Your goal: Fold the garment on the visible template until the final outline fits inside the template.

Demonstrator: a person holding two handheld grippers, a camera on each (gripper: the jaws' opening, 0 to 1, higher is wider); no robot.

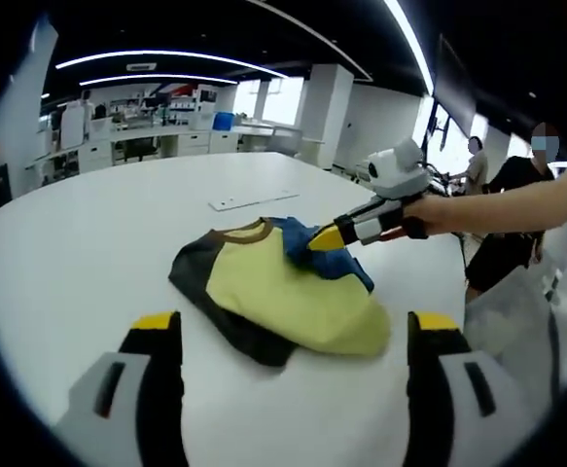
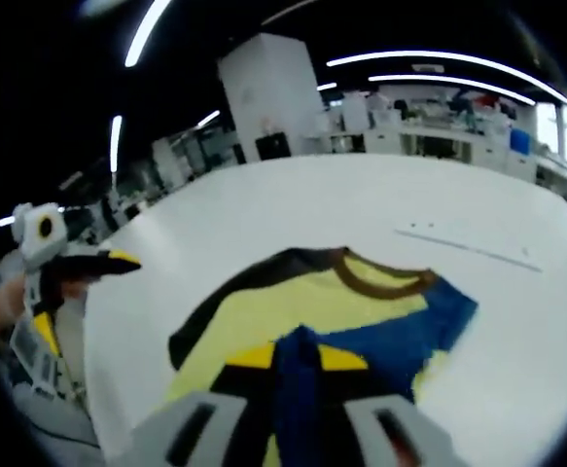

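Left gripper view: yellow T-shirt [image 1: 283, 292] with brown collar, dark and blue sleeves, lying half-folded mid-table [image 1: 88, 243]. Left tool [image 1: 293, 336] hovering short of it, jaws wide, holding nothing. Right tool [image 1: 324, 236] pinching the blue sleeve [image 1: 336, 258].

Right gripper view: right tool [image 2: 296, 358] clamped on blue cloth, lifted over the shirt. Probably light, limp, prone to sag; best taken at hem or sleeve edges.

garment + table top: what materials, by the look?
Garment: soft knit fabric, probably cotton jersey, matte; it drapes and creases, with a ribbed-looking brown collar. The right gripper pinches a limp blue fold. Table: smooth white hard surface, likely laminate or painted board; faint sheen, no grain visible.
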